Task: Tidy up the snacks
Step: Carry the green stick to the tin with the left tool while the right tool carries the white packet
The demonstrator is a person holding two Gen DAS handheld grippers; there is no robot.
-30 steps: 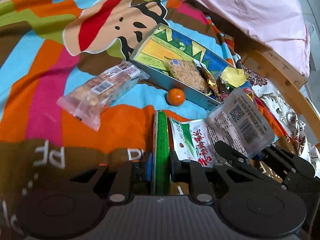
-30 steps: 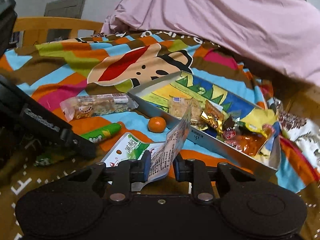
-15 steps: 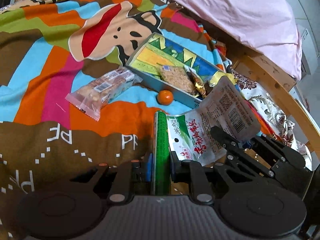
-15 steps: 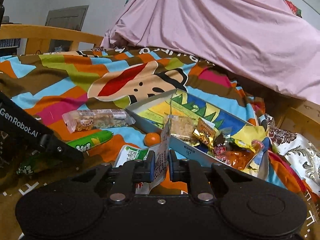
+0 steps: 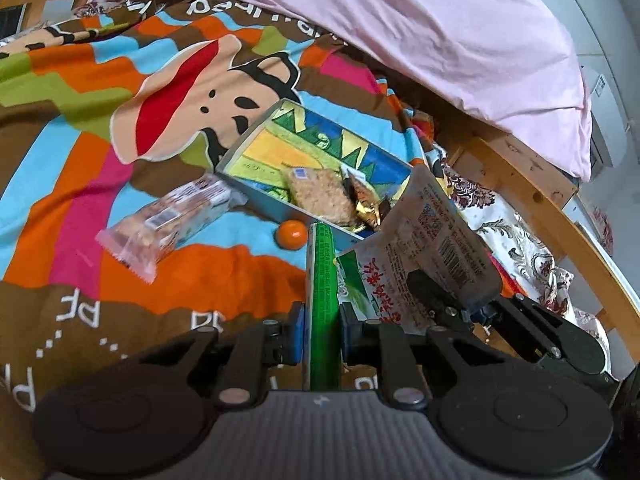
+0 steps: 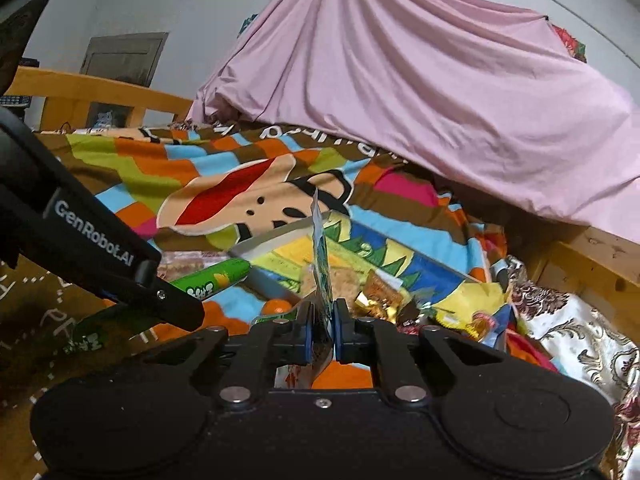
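Note:
My left gripper (image 5: 322, 320) is shut on a long green snack packet (image 5: 322, 280) held just above the bright blanket. The same green packet (image 6: 212, 280) shows at the left of the right wrist view. My right gripper (image 6: 323, 320) is shut on a flat white and green printed packet (image 6: 320, 256), seen edge-on and lifted. That printed packet (image 5: 436, 232) also hangs to the right in the left wrist view. Beyond both lies an open colourful box (image 5: 320, 148) holding a rice cracker (image 5: 320, 196) and gold-wrapped sweets (image 5: 366, 204).
A small orange fruit (image 5: 291, 234) lies against the box's near wall. A clear-wrapped snack bar (image 5: 176, 216) rests left of it on the blanket (image 5: 80, 152). A pink sheet (image 5: 440, 40) is heaped behind. A wooden bed rail (image 5: 532, 200) runs along the right.
Both grippers have risen with their packets. The right jaws have closed tighter on the printed packet, which has turned from slanted to edge-on upright.

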